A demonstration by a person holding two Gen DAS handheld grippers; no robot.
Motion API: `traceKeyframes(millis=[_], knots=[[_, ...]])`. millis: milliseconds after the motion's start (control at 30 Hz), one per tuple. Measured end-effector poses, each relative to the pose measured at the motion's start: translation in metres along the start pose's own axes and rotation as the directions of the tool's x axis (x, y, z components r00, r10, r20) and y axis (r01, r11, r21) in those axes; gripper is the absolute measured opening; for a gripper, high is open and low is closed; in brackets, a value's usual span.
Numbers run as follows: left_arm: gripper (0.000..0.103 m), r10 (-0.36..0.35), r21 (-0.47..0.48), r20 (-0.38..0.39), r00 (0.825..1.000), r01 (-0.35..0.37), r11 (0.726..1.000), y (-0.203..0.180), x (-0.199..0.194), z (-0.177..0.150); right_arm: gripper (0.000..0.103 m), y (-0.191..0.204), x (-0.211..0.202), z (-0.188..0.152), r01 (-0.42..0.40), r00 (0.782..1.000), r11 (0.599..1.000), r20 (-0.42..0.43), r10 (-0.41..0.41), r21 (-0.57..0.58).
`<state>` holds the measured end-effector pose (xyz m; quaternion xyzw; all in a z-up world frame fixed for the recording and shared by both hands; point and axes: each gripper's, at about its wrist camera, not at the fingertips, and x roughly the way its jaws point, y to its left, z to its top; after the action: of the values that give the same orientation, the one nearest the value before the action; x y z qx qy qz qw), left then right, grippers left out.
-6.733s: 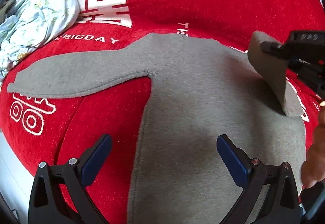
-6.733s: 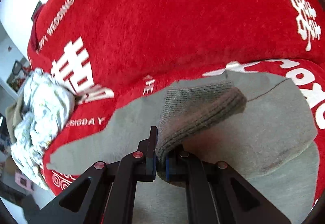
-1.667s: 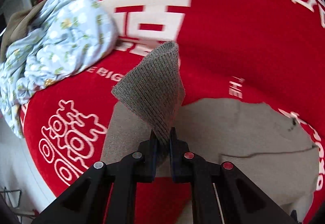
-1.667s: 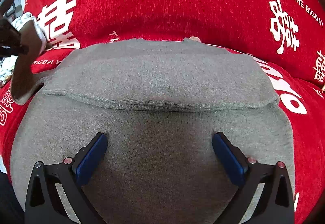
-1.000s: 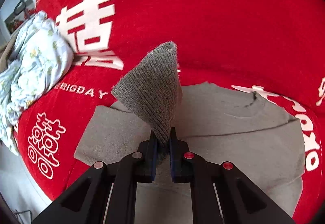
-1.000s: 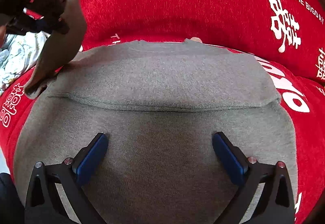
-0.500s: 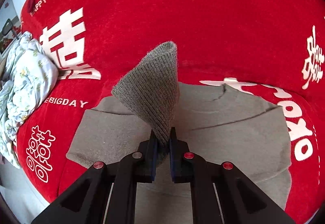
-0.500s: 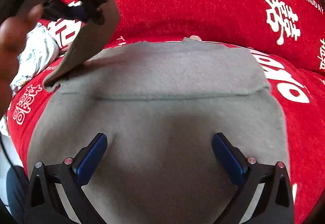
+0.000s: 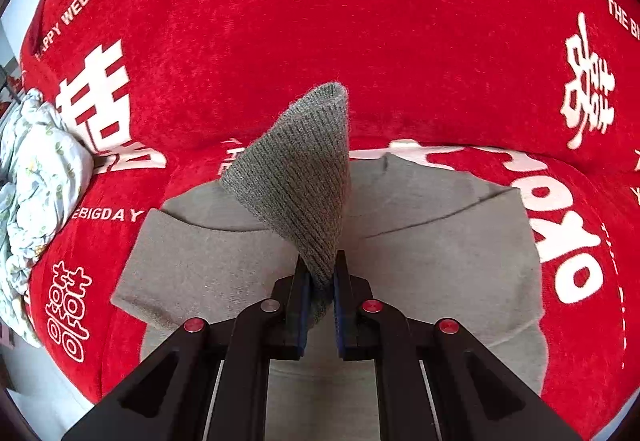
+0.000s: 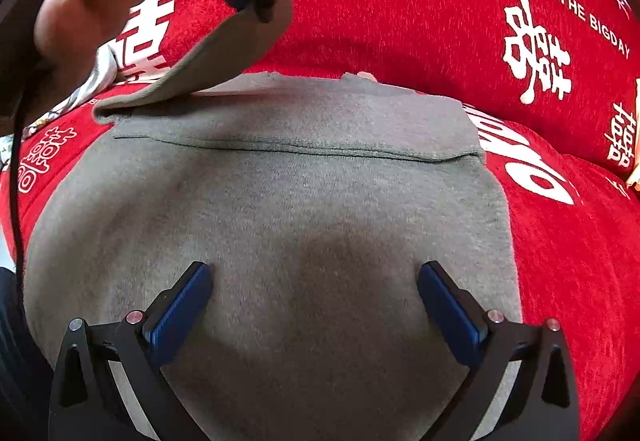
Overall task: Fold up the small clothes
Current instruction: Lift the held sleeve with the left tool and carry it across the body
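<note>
A small grey knit sweater lies flat on a red cover, with one sleeve folded across its chest. My left gripper is shut on the ribbed cuff of the other sleeve and holds it up over the sweater's body. In the right wrist view the left gripper and the hand on it show at the upper left, with the lifted sleeve hanging from it. My right gripper is open and empty, low over the sweater's lower body.
The red cover with white characters and lettering spans the whole surface and rises at the back. A crumpled pale floral garment lies at the far left edge. The cover's front left edge drops off to a pale floor.
My left gripper has carried the sleeve cuff from the left side toward the middle of the sweater. My right gripper, earlier shut on the other sleeve, has let go and stays open over the lower body.
</note>
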<state>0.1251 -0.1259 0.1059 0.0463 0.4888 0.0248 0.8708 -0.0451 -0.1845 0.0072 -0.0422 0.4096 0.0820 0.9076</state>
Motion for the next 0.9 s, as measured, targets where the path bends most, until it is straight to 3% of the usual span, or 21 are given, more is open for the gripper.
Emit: traceKeyframes(millis=[567, 900], knots=[[0.011, -0.113, 0.146, -0.013, 0.994, 0.113, 0.983, -0.06, 0.0, -0.003, 0.103, -0.005, 0.0, -0.006, -0.038, 0.998, 0.999, 0.04, 0.037, 0.029], [0.011, -0.235, 0.16, -0.086, 0.968, 0.246, 0.956, -0.072, 0.023, -0.009, 0.103, 0.001, -0.002, -0.01, -0.02, 0.999, 1.0, 0.05, 0.019, 0.01]])
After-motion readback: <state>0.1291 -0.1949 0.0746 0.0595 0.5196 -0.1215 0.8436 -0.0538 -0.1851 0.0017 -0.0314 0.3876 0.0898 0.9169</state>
